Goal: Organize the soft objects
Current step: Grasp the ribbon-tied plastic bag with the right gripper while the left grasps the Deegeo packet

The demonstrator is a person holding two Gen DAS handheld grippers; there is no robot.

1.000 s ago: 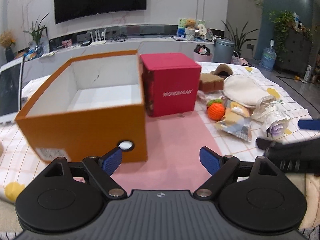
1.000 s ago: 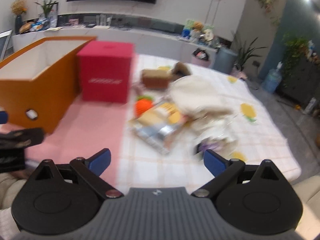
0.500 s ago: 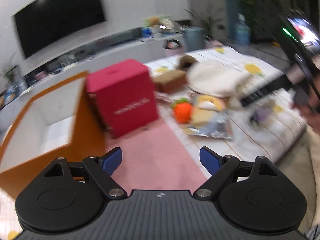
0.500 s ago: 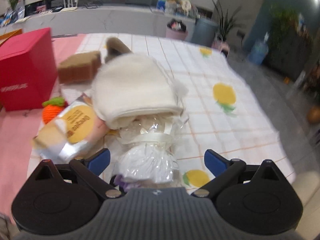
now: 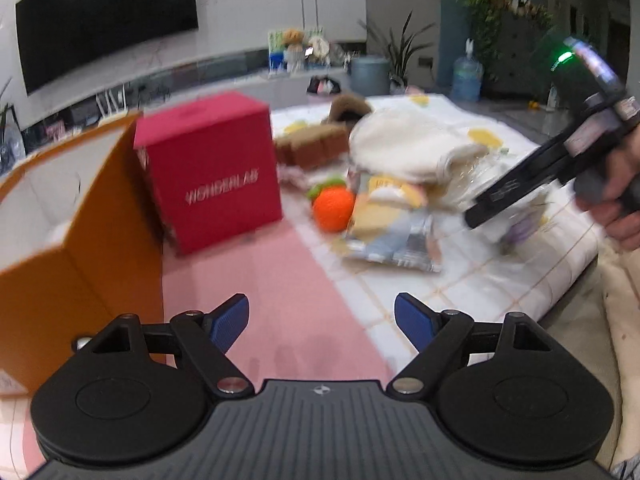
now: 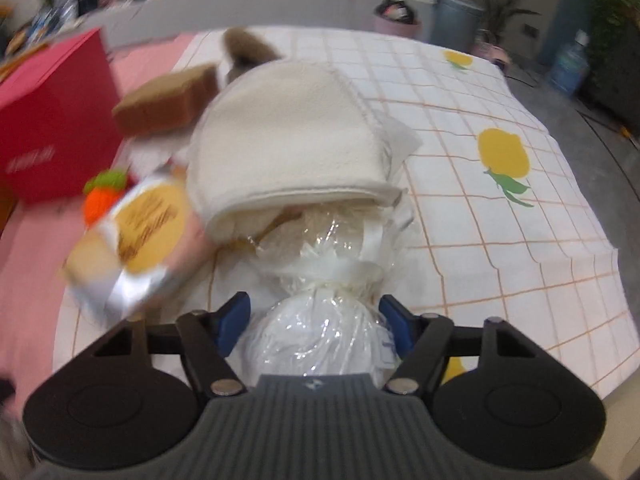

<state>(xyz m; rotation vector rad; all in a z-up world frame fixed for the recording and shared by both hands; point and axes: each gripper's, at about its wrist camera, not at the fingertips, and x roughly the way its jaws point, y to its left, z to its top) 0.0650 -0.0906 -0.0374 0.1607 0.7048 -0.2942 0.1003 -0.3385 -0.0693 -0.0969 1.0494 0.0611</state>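
Note:
In the right wrist view a white bundle wrapped in cellophane (image 6: 320,340), tied with a ribbon, sits between the blue pads of my right gripper (image 6: 316,320). The jaws are closing and both pads touch the wrap. Beyond it lie a cream fleece hat (image 6: 288,140), a snack packet (image 6: 136,236), an orange knitted ball (image 6: 100,200) and a brown sponge (image 6: 168,100). My left gripper (image 5: 322,320) hovers over the pink cloth with nothing between its fingers; its jaws stand wide and are closing slightly. The open orange box (image 5: 80,248) is to its left.
A red cube box (image 5: 216,184) stands beside the orange box. The person's hand (image 5: 616,200) holds the right gripper at the right of the left wrist view. The checked tablecloth (image 6: 500,240) with lemon prints ends at the table edge on the right.
My right gripper came down over the wrapped bundle and its jaws narrowed around it. The left gripper swung right and lower, so the orange box slid to the left edge.

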